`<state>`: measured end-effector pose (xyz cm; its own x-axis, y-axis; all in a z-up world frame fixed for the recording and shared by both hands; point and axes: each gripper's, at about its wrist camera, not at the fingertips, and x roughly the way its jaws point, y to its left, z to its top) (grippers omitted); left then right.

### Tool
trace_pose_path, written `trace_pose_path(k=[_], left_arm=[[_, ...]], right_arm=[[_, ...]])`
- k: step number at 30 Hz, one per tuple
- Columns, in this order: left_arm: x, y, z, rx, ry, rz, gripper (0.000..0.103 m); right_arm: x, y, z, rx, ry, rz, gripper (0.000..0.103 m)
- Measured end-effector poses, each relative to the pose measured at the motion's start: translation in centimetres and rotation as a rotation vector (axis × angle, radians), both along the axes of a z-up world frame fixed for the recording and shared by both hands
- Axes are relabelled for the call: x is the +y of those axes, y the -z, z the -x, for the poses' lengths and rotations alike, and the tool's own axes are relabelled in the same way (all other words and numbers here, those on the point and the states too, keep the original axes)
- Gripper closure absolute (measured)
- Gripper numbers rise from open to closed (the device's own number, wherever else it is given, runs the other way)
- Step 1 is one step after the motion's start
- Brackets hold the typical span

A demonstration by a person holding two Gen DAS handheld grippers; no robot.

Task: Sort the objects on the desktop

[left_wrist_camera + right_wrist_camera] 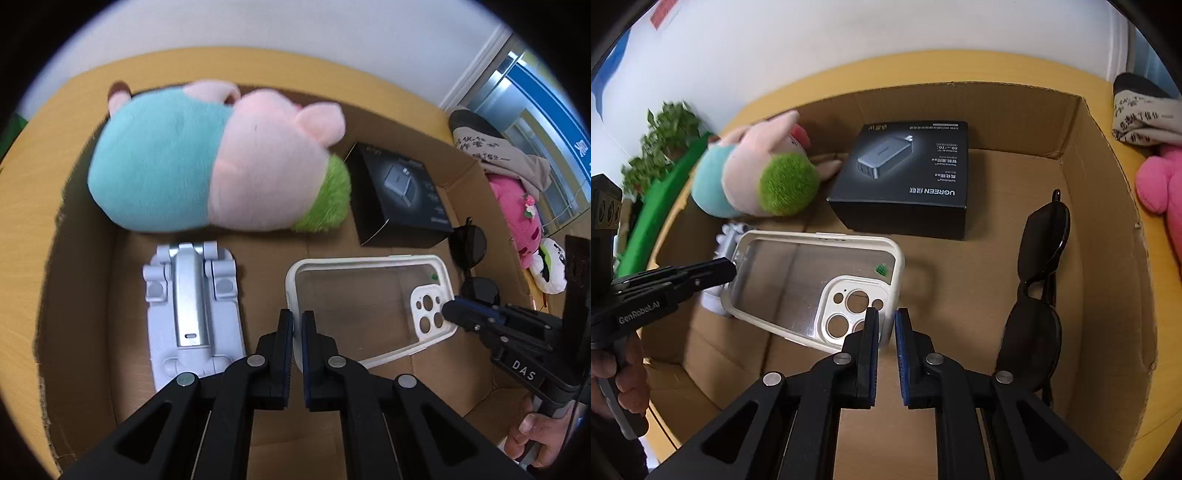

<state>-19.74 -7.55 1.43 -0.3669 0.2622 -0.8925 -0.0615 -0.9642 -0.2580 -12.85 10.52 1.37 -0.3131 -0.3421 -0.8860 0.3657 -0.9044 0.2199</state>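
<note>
A clear phone case with a cream rim point(369, 306) point(812, 288) is held level inside a cardboard box point(85, 280) point(1108, 258). My left gripper point(297, 321) is shut on the case's plain end. My right gripper point(886, 321) is shut on its camera-cutout end, and it also shows in the left wrist view point(452, 310). A pig plush point(207, 162) point(753, 177), a black charger box point(399, 192) point(908, 177), black sunglasses point(472, 258) point(1038, 295) and a white folding stand point(192, 310) lie in the box.
The box stands on a yellow table point(22, 206) against a white wall. Outside the box on the right lie a pink plush point(517, 218) point(1160, 184) and a grey printed cloth point(498, 151). A green plant point(661, 144) stands at the left.
</note>
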Motion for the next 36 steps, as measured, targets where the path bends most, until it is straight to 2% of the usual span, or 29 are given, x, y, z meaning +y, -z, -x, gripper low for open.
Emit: trace_pose_path(k=[2,7,10,11,12,13,14,15,16,18,20,21,22,23,24,25,27,30,33,36], left_arm=[[0.0,0.4,0.0,-0.015,0.000,0.012,0.099],[-0.1,1.1,0.1,-0.049,-0.012,0.015,0.099],[0.2,0.7,-0.1,-0.033,-0.012,0.037,0.098],[0.2,0.3,-0.3,-0.023,-0.020,0.041,0.098],[0.1,-0.1,-0.5,-0.011,-0.025,0.042,0.098],[0.0,-0.7,-0.7,0.008,-0.029,0.047,0.098],[-0.1,-1.4,-1.2,0.037,-0.035,0.059,0.098],[-0.3,-2.2,-1.6,0.061,-0.040,0.070,0.096],[-0.4,-2.9,-2.2,0.091,-0.046,0.084,0.092],[-0.6,-5.7,-4.5,0.225,-0.085,0.155,0.084],[-0.3,-8.6,-7.8,0.418,-0.137,0.252,0.064],[0.2,-10.2,-10.1,0.548,-0.182,0.311,0.035],[0.7,-11.5,-12.6,0.682,-0.225,0.355,0.009],[1.1,-12.5,-15.6,0.838,-0.264,0.382,0.006],[1.5,-13.0,-18.1,0.946,-0.281,0.385,0.000],[1.7,-13.3,-19.6,0.990,-0.287,0.378,0.000],[1.7,-13.3,-21.8,0.972,-0.303,0.334,0.000],[1.3,-12.7,-23.8,0.916,-0.332,0.288,0.000],[1.6,-12.3,-25.5,0.900,-0.332,0.311,0.000],[2.1,-12.0,-26.2,0.891,-0.315,0.335,0.000]], right_arm=[[-0.7,0.4,0.1,-0.020,-0.010,-0.039,0.093],[-0.9,1.2,0.5,-0.054,-0.011,-0.054,0.093],[-0.7,1.3,0.7,-0.055,0.003,-0.058,0.090],[-0.6,1.2,0.8,-0.048,0.013,-0.052,0.081],[-0.3,1.1,0.8,-0.041,0.025,-0.047,0.061],[-0.1,0.9,0.8,-0.034,0.036,-0.039,0.050],[0.0,0.7,0.6,-0.025,0.039,-0.029,0.031],[0.2,0.4,0.4,-0.007,0.041,-0.020,0.025],[0.3,-0.2,0.0,0.023,0.042,-0.013,0.025],[0.5,-2.1,-1.2,0.102,0.045,0.003,0.019],[0.9,-4.4,-3.1,0.211,0.059,0.013,0.009],[1.1,-5.7,-4.5,0.281,0.071,0.022,0.001],[1.3,-6.9,-6.2,0.351,0.090,0.030,0.000],[1.4,-7.9,-7.7,0.409,0.111,0.035,0.000],[1.6,-8.4,-9.2,0.452,0.130,0.034,0.000],[1.8,-8.6,-10.5,0.475,0.138,0.032,0.000],[1.9,-8.3,-12.4,0.473,0.126,0.035,0.000],[2.3,-7.2,-13.9,0.415,0.101,0.033,0.000],[1.7,-6.0,-15.5,0.409,0.098,-0.003,0.000],[1.8,-6.1,-16.8,0.432,0.103,-0.008,0.000]])
